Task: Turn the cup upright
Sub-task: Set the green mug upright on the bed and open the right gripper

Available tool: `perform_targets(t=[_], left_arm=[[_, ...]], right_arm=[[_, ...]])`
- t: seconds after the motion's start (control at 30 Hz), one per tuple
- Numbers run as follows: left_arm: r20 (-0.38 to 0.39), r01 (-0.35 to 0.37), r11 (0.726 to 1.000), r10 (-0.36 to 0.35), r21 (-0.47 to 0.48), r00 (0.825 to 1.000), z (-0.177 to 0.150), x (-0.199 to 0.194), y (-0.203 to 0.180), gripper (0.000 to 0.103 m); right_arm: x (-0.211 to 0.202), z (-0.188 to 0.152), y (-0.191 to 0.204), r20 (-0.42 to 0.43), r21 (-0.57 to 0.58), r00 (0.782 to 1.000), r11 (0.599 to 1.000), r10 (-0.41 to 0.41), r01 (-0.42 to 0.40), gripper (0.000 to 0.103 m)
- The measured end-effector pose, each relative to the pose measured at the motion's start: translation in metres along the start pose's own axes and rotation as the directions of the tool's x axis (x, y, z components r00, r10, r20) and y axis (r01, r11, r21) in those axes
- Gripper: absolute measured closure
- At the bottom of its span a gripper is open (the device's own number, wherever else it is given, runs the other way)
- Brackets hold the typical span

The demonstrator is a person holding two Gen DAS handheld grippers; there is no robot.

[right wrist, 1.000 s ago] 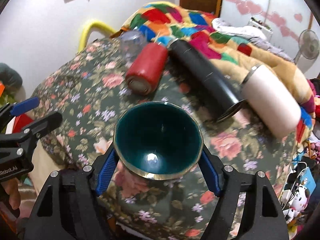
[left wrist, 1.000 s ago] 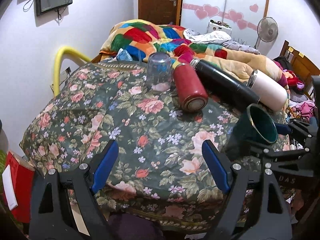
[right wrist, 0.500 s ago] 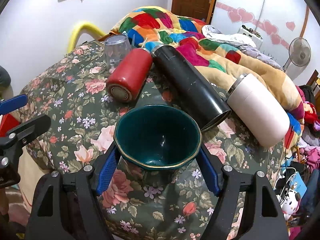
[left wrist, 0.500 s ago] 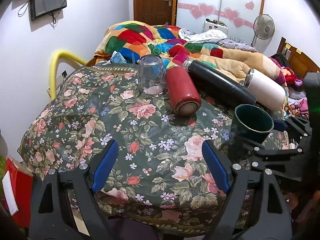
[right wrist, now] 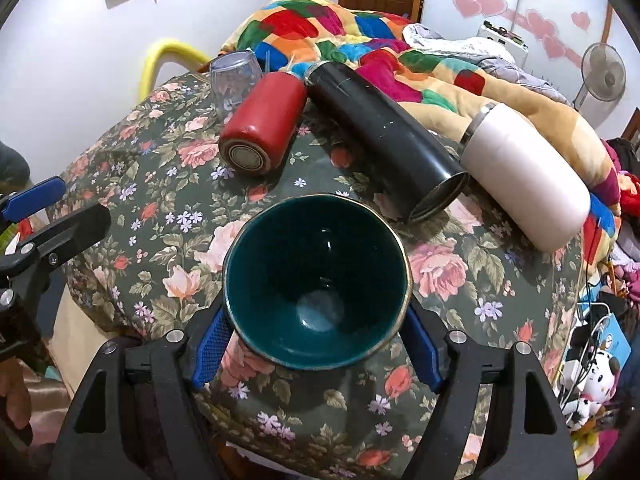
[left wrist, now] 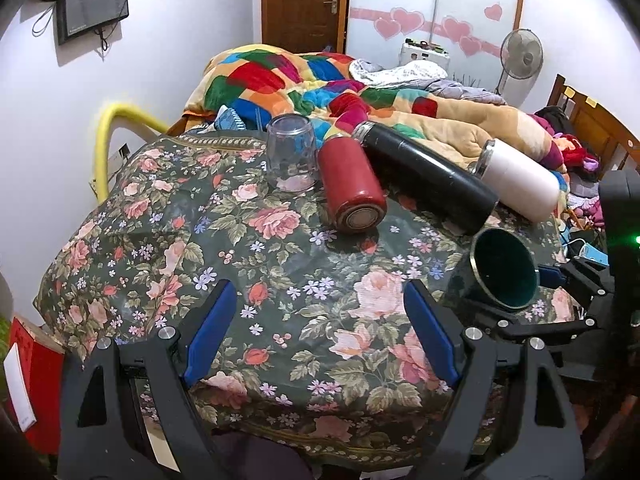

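Observation:
A dark teal cup with a gold rim sits between the blue pads of my right gripper, which is shut on it. Its mouth faces up, tilted toward the camera, low over the floral tablecloth. In the left wrist view the cup and right gripper show at the right. My left gripper is open and empty over the table's near edge.
A clear glass stands upside down at the back. A red flask, a black flask and a white tumbler lie on their sides behind the cup. A bed with a colourful quilt lies beyond.
My right gripper has turned the cup from lying mouth-forward to mouth-up and lowered it toward the tablecloth. My left gripper has stayed open near the front edge.

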State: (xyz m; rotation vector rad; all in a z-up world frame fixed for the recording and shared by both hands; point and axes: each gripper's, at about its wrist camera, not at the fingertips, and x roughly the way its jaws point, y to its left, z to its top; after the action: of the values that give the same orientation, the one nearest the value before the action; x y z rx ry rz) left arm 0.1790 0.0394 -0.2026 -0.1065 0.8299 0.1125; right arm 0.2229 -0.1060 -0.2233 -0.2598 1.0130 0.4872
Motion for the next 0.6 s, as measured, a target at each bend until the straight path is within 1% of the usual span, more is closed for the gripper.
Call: perform_targets(t=[0.1, 0.2, 0.27, 0.33, 0.43, 0.47, 0.53, 0.57, 0.6], left_arm=[[0.019, 0.016, 1.0, -0.016, 0.008, 1.0, 0.003, -0.012, -0.005, 0.018], [0.054, 0.043, 0.999, -0.043, 0.014, 0.998, 0.007, -0.031, -0.011, 0.018], [0.083, 0.058, 0.998, -0.06, 0.022, 0.995, 0.009, -0.045, -0.015, 0.018], [0.125, 0.074, 0.997, -0.077, 0.033, 0.989, 0.012, -0.064, -0.021, 0.018], [0.2, 0.091, 0.994, -0.1, 0.055, 0.975, 0.016, -0.097, -0.029, 0.018], [0.225, 0.095, 0.994, -0.107, 0.062, 0.969, 0.017, -0.108, -0.031, 0.018], [0.285, 0.107, 0.991, -0.125, 0.079, 0.95, 0.02, -0.135, -0.036, 0.018], [0.314, 0.11, 0.99, -0.133, 0.088, 0.94, 0.02, -0.147, -0.038, 0.018], [0.356, 0.112, 0.988, -0.141, 0.102, 0.924, 0.02, -0.164, -0.04, 0.018]], right_arm=[[-0.016, -0.003, -0.002, 0.021, 0.005, 1.0, 1.0, 0.007, -0.007, 0.029], [-0.044, -0.01, -0.004, 0.065, 0.008, 0.998, 1.0, 0.008, -0.009, 0.029], [-0.07, -0.015, -0.007, 0.119, 0.013, 0.993, 1.0, 0.0, -0.001, 0.029], [-0.099, -0.02, -0.009, 0.185, 0.028, 0.983, 1.0, -0.008, 0.003, 0.029], [-0.15, -0.026, -0.014, 0.312, 0.065, 0.95, 0.998, -0.03, 0.01, 0.029], [-0.171, -0.029, -0.016, 0.363, 0.082, 0.931, 0.997, -0.038, 0.009, 0.029], [-0.202, -0.034, -0.018, 0.437, 0.109, 0.898, 0.994, -0.054, 0.007, 0.029], [-0.219, -0.037, -0.02, 0.479, 0.121, 0.876, 0.993, -0.06, 0.002, 0.029], [-0.234, -0.04, -0.02, 0.513, 0.132, 0.856, 0.991, -0.067, -0.001, 0.029]])
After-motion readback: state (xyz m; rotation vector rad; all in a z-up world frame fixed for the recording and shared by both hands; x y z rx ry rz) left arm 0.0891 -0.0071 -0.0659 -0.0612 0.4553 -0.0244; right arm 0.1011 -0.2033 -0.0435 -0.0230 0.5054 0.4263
